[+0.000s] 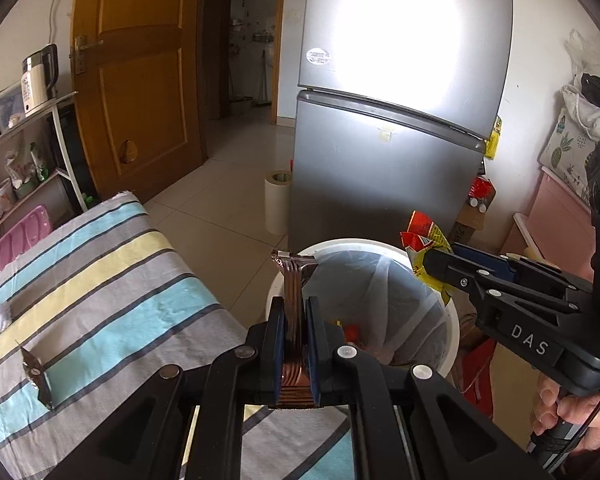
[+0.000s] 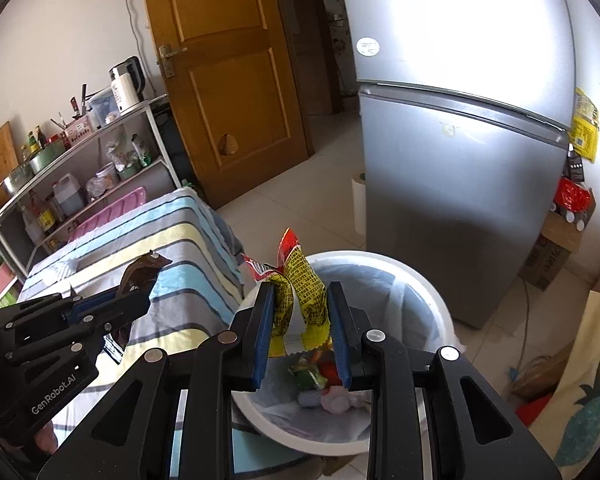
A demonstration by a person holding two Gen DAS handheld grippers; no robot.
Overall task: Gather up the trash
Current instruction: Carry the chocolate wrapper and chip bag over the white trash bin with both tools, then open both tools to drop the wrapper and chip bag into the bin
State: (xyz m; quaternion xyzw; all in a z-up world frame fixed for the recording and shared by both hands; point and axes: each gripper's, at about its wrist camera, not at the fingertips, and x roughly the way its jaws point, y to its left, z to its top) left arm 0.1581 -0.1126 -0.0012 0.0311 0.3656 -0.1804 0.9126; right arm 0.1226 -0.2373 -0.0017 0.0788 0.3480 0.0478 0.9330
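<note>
My left gripper (image 1: pixel 295 306) is shut on a brown striped wrapper (image 1: pixel 293 280), which stands up between the pads just left of the white lined bin (image 1: pixel 454 320). The same gripper (image 2: pixel 140 300) with its brown wrapper (image 2: pixel 144 270) shows over the striped cloth in the right wrist view. My right gripper (image 2: pixel 300 292) is shut on a crumpled yellow and red snack wrapper (image 2: pixel 306 300) above the bin (image 2: pixel 420 276), over its near left rim. In the left wrist view that gripper (image 1: pixel 432 260) holds the wrapper (image 1: pixel 424 240) over the bin's far right rim. Several wrappers (image 2: pixel 316 376) lie inside the bin.
A striped cloth (image 1: pixel 100 280) covers the surface left of the bin, with a torn foil scrap (image 1: pixel 36 376) on it. A silver fridge (image 1: pixel 380 160) stands behind the bin, with a paper roll (image 1: pixel 278 204) beside it. A shelf rack (image 2: pixel 80 168), a wooden door (image 2: pixel 228 80) and a cardboard box (image 2: pixel 552 252) surround the spot.
</note>
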